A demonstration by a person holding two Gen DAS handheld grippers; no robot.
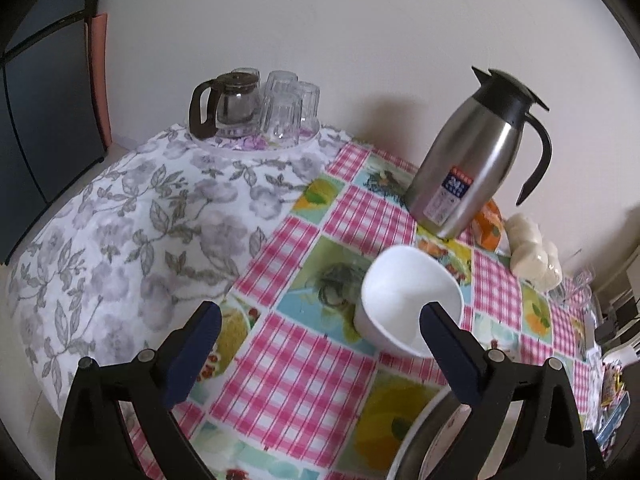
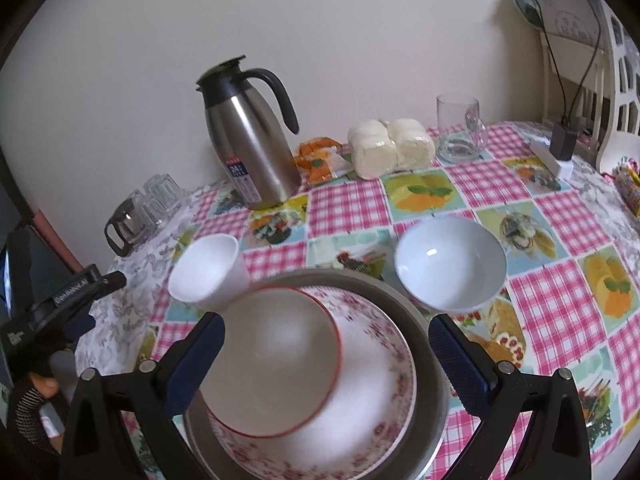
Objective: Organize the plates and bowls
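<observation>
With a red-rimmed bowl [image 2: 272,364] already nested in the floral plate [image 2: 376,420], both grippers gape empty, the left gripper [image 1: 320,320] nearest the white cup-shaped bowl [image 1: 408,300], seemingly next to stack.

**Where things sit around me**

Between my right fingers, a small bowl [image 2: 272,364] lies in a plate [image 2: 372,412] inside a metal dish [image 2: 434,360]. A cup [image 2: 206,270] stands behind-left, another bowl [image 2: 450,264] behind-right, the jug [image 2: 250,138] farther back.
</observation>
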